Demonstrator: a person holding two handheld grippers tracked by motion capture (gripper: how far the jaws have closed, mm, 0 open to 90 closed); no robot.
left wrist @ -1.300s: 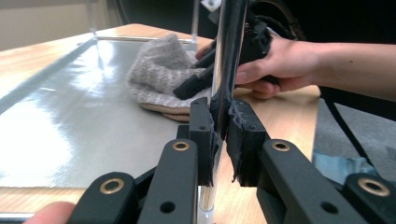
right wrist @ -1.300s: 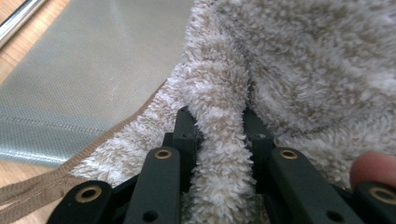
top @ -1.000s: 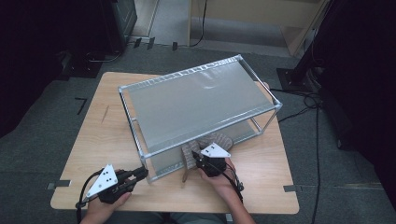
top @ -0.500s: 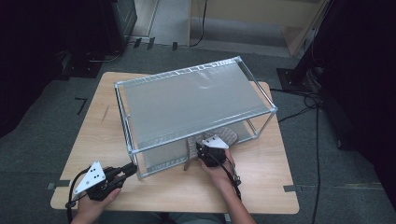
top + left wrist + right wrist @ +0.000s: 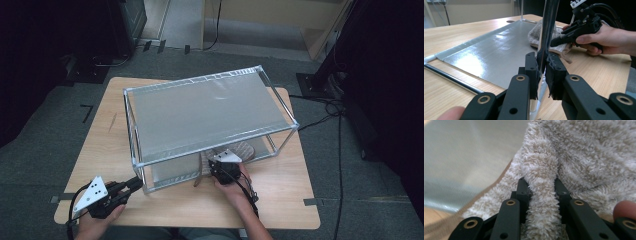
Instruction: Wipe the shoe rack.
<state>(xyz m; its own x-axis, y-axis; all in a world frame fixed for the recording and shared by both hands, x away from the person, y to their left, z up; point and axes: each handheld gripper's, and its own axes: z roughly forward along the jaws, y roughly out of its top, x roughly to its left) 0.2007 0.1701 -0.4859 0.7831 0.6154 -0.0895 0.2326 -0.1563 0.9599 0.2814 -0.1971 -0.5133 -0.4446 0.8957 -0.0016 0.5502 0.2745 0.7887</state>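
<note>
Right gripper [image 5: 216, 169] pinches towel [image 5: 240, 151] under rack [image 5: 210, 112]; left gripper [image 5: 137, 184] clamps the rack's corner post [image 5: 547, 32].
The towel probably lies inward from the right gripper, on the lower shelf [image 5: 491, 50].

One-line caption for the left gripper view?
Left gripper clamps the shiny metal rack post; right gripper pinches the beige fluffy towel.

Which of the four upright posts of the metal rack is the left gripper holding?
The left gripper is shut on the front-left corner post, the upright nearest the person's left hand.
</note>
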